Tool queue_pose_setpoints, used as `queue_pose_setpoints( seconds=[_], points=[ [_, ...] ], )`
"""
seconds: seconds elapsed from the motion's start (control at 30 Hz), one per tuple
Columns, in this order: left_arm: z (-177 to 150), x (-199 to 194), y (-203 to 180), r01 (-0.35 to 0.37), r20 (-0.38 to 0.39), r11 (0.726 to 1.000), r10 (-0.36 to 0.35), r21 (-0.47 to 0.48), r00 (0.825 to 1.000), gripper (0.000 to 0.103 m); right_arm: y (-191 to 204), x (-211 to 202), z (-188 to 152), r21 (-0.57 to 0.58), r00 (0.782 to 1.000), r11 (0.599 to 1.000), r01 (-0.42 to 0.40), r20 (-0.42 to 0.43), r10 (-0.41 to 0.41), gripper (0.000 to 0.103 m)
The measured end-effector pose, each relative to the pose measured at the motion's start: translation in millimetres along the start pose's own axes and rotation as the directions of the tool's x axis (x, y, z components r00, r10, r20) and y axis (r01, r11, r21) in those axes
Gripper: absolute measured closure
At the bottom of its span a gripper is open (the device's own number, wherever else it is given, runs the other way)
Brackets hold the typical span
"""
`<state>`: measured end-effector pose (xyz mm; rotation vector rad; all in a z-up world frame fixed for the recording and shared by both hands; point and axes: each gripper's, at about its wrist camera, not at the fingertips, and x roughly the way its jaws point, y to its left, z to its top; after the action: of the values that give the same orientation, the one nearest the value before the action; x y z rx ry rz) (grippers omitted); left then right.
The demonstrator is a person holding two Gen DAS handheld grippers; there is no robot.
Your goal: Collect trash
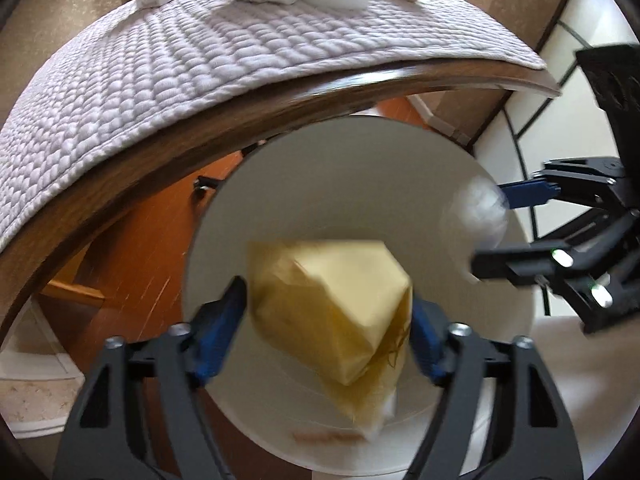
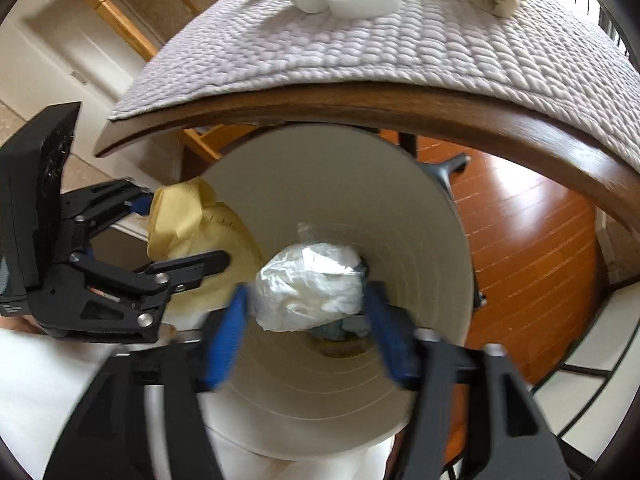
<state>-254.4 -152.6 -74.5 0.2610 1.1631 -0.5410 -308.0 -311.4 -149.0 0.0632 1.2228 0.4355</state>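
Now yellow wrapper (image 1: 332, 304) sits between left hand-held gripper (image 1: 328, 328) fingers — gripped.

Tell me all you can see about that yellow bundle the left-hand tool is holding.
The yellow bundle looks like crumpled, waxy paper or a thin bag, pale butter-yellow with creases and a faint dark print near one fold. It sits pinched between the blue-padded fingers of the left gripper, one pad pressing each side. It hangs over the open mouth of the white bin, below the table edge, not yet dropped in. Its lower end looks paler and blurred.
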Motion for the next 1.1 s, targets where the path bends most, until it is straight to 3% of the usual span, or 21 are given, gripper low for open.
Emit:
queue_pose_setpoints(
  seconds=[0.37,0.5,0.6,0.77,0.87,0.97,1.1],
  points=[
    [5.0,-24.1,15.5,0.020,0.046,0.998,-0.017,-0.057,0.999,0.017,-12.9,-23.3,6.0,0.043,0.999,0.999,0.007,0.049,-0.009,0.024],
    [15.5,-52.7,11.9,0.018,0.128,0.998,-0.011,-0.053,0.992,0.017,-8.3,-48.5,13.2,0.047,0.995,0.999,0.000,0.096,-0.004,0.015],
    [31.1,-78.5,23.6,-0.008,0.218,0.996,0.028,-0.091,0.975,0.008,-2.0,-75.4,25.4,0.037,0.984,0.999,0.017,0.177,-0.024,0.007],
    [64.0,-109.4,71.4,-0.054,0.346,0.973,0.130,-0.223,0.929,0.003,-24.1,-115.4,61.6,0.087,0.936,0.993,0.086,0.335,-0.110,0.005],
    [84.0,-105.2,100.2,-0.124,0.345,0.948,0.226,-0.292,0.911,0.003,-56.9,-122.4,85.8,0.151,0.901,0.974,0.168,0.377,-0.214,0.005],
    [102.1,-95.5,130.3,-0.151,0.332,0.922,0.277,-0.357,0.902,0.003,-97.0,-121.5,109.6,0.214,0.873,0.949,0.233,0.384,-0.301,0.005],
    [119.1,-81.7,158.1,-0.198,0.311,0.893,0.338,-0.404,0.888,0.003,-134.6,-117.7,134.4,0.265,0.850,0.919,0.291,0.371,-0.376,0.005]
  ],
)
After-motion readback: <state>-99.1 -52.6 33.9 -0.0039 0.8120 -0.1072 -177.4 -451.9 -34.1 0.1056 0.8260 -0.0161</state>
